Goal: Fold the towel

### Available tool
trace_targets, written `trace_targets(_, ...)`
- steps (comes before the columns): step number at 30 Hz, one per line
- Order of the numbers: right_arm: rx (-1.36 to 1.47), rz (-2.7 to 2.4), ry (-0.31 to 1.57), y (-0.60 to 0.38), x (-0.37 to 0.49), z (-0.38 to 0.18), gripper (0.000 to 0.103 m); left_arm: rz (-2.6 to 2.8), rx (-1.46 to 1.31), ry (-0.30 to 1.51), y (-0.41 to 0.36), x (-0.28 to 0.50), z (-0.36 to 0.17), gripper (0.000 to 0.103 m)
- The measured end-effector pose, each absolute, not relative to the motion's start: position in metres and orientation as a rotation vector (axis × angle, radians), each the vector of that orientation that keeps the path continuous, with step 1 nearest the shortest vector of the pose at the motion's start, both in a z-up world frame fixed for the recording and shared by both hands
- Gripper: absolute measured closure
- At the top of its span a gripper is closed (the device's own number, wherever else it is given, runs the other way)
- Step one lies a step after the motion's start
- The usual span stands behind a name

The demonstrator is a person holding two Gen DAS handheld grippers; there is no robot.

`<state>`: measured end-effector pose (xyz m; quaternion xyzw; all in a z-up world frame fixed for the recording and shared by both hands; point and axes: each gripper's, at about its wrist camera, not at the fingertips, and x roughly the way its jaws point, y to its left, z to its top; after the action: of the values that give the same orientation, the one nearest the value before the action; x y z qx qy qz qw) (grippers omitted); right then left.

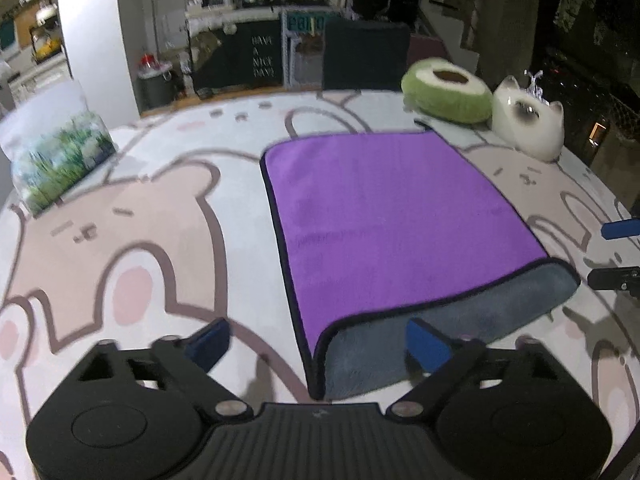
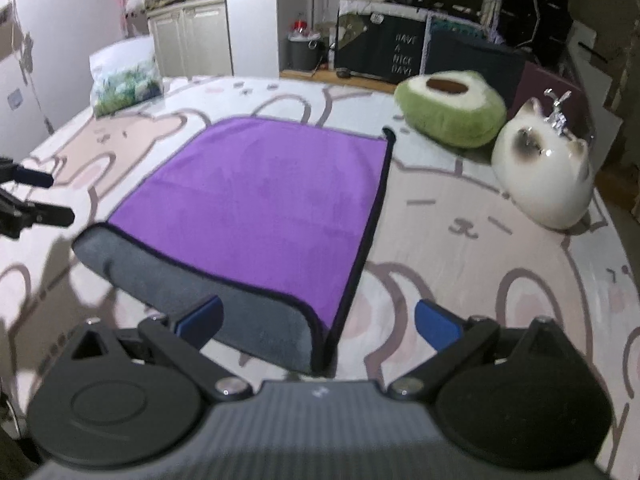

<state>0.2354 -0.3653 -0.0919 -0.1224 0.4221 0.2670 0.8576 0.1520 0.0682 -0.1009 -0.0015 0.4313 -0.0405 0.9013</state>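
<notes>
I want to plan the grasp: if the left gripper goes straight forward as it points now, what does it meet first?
Most likely the towel: the open left gripper points at its near corner, where the grey underside shows. Depth is unclear, so it may touch the bed cover just before.

One towel ahead of the tongs — two grippers, left and right, both spread wide. Two plush cushions beyond — one pillow.

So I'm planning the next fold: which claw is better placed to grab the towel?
Probably either: both open claws hover at the towel near edge, left claw over its left corner, right claw over its right corner.
</notes>
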Motion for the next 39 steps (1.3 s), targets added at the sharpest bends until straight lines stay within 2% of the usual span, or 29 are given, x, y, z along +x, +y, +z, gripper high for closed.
trace_targets(2, -0.252, 0.573, 0.923, -0.364, 0.238, -0.101, 0.001, -0.099, -0.035, 0.919, 0.074, 0.154, -0.109, 0.028)
trace_targets(8, -0.206, 0.597, 0.977, -0.364, 0.246, -0.116, 0.016, -0.157, -0.097, 0.972, 0.083, 0.158, -0.123, 0.053)
trace_targets(10, -0.197, 0.601, 1.007, -0.365, 0.251, -0.12, 0.026, -0.169, -0.114, 0.992, 0.085, 0.16, -0.128, 0.058)
trace_targets(12, -0.188, 0.615, 1.046, -0.366, 0.258, -0.126, 0.051, -0.173, -0.122, 1.009, 0.085, 0.162, -0.131, 0.068)
trace_targets(14, -0.175, 0.617, 1.084, -0.366, 0.263, -0.133, 0.061, -0.179, -0.123, 1.015, 0.084, 0.163, -0.132, 0.078)
trace_targets(16, -0.181, 0.613, 1.079, -0.366, 0.264, -0.134, 0.064, -0.187, -0.121, 1.014, 0.083, 0.163, -0.131, 0.087)
trace_targets(17, -0.186, 0.609, 1.076, -0.366, 0.263, -0.134, 0.07, -0.188, -0.119, 1.015, 0.083, 0.163, -0.131, 0.093)
trace_targets(18, -0.19, 0.607, 1.071, -0.366, 0.263, -0.133, 0.083, -0.188, -0.115, 1.017, 0.082, 0.162, -0.131, 0.096)
trace_targets(21, -0.175, 0.602, 1.07, -0.369, 0.265, -0.134, 0.094, -0.191, -0.111, 1.021, 0.082, 0.162, -0.131, 0.098)
trace_targets(26, -0.174, 0.606, 1.053, -0.37, 0.263, -0.129, 0.098, -0.184, -0.111, 0.999, 0.082, 0.162, -0.126, 0.099)
trace_targets(39, -0.113, 0.612, 0.99, -0.379, 0.268, -0.099, 0.098, -0.178, -0.134, 0.923, 0.087, 0.166, -0.096, 0.099)
